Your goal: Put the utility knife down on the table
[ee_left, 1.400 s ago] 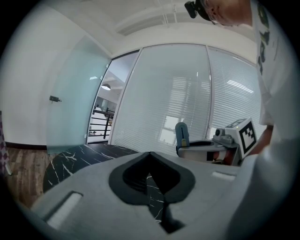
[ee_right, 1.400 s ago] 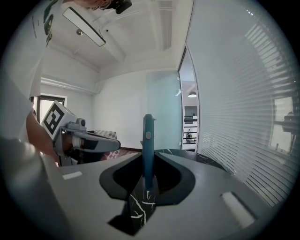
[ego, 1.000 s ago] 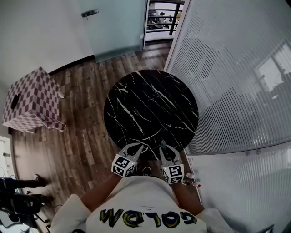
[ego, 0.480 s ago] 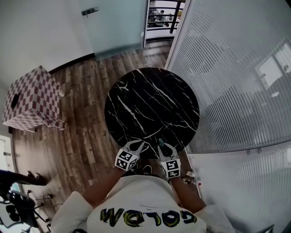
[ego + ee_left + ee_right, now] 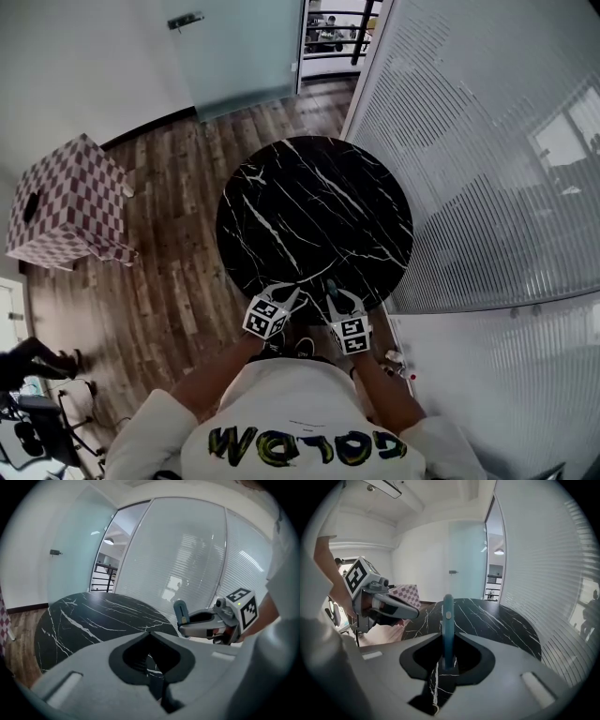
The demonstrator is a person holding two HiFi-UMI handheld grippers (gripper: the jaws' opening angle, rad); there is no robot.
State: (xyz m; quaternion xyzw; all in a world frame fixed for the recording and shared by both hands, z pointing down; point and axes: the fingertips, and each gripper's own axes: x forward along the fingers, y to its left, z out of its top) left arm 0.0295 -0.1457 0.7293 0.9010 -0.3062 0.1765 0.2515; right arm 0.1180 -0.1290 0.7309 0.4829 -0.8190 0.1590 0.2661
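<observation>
— Does the right gripper (image 5: 448, 641) carry anything?
— Yes. Its own view shows it pinching the teal utility knife (image 5: 448, 613) upright; the head view shows only a sliver.
— And the left gripper (image 5: 151, 635)?
— Pressed together, empty, at the near edge of the black marble table (image 5: 89, 616).

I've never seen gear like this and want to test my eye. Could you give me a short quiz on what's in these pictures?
1. Which one holds the knife?
A. left gripper
B. right gripper
2. True or false: the table is round and black with white veins.
3. Fill in: the left gripper's jaws are ____ (open or shut), with nothing between them.

Key:
1. B. The knife stands upright between the right gripper's jaws.
2. True.
3. Shut.
</observation>
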